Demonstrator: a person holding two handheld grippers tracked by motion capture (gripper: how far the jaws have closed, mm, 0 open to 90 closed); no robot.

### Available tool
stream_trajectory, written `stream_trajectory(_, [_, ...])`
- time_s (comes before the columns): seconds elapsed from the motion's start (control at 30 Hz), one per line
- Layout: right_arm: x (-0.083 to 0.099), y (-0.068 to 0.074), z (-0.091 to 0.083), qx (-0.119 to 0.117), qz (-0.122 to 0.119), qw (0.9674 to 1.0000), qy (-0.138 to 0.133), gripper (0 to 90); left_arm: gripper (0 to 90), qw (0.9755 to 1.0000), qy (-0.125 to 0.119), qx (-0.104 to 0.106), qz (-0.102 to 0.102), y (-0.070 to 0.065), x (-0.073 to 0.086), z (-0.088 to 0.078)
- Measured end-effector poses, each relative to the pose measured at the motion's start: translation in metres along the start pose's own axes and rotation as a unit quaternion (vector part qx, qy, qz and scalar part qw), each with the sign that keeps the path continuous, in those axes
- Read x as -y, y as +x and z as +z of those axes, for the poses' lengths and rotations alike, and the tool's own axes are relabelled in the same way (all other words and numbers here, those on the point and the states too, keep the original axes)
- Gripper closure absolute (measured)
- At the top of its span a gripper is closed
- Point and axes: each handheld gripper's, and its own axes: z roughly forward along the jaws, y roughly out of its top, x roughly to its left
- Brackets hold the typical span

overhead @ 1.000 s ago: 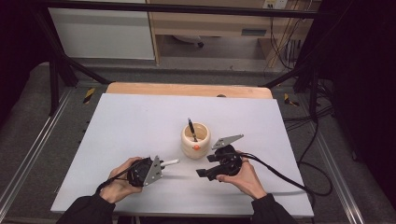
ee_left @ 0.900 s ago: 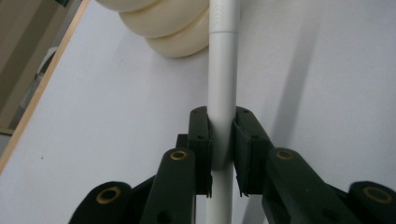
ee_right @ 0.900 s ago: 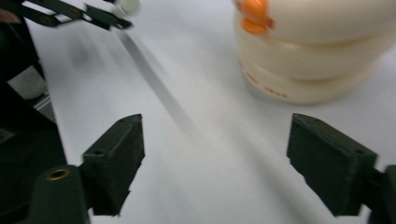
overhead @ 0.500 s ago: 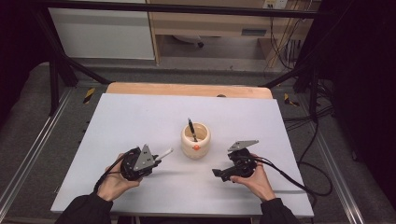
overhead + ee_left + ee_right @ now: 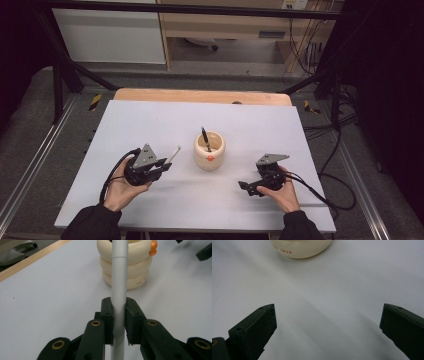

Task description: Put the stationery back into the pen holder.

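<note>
A cream ribbed holder stands mid-table with a dark pen leaning inside it. My left gripper sits left of the holder, shut on a white pen that points up and right toward it. In the left gripper view the white pen runs up between the clamped jaws toward the holder, which carries a small orange mark. Right of the holder, my right gripper rests low over the table, its jaws wide apart with nothing between them. The holder's base appears at the top of the right gripper view.
The white tabletop has a wooden strip along its far edge. A black cable trails from the right gripper toward the table's right edge. Metal frame legs and more cables stand beyond the table.
Both hands have drawn apart from the holder: the left gripper with the white pen moved left, the right gripper moved right and down toward the near edge.
</note>
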Motion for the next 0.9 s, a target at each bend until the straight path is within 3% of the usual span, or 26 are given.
stream_trajectory(0.17, [0.006, -0.005, -0.003, 0.002, 0.0, 1.0, -0.002, 1.2, 77.9, 0.9994, -0.012, 0.004, -0.031, 0.004, -0.006, -0.001])
stream_trajectory(0.53, [0.013, -0.014, -0.009, 0.014, 0.002, 0.9999, -0.008, 1.0, 77.9, 0.997, -0.042, 0.002, -0.065, 0.008, -0.026, 0.002])
stream_trajectory(0.9, [0.016, -0.017, -0.012, 0.015, 0.004, 0.9998, -0.01, 0.9, 78.0, 0.9927, -0.075, -0.006, -0.094, 0.011, -0.05, 0.012])
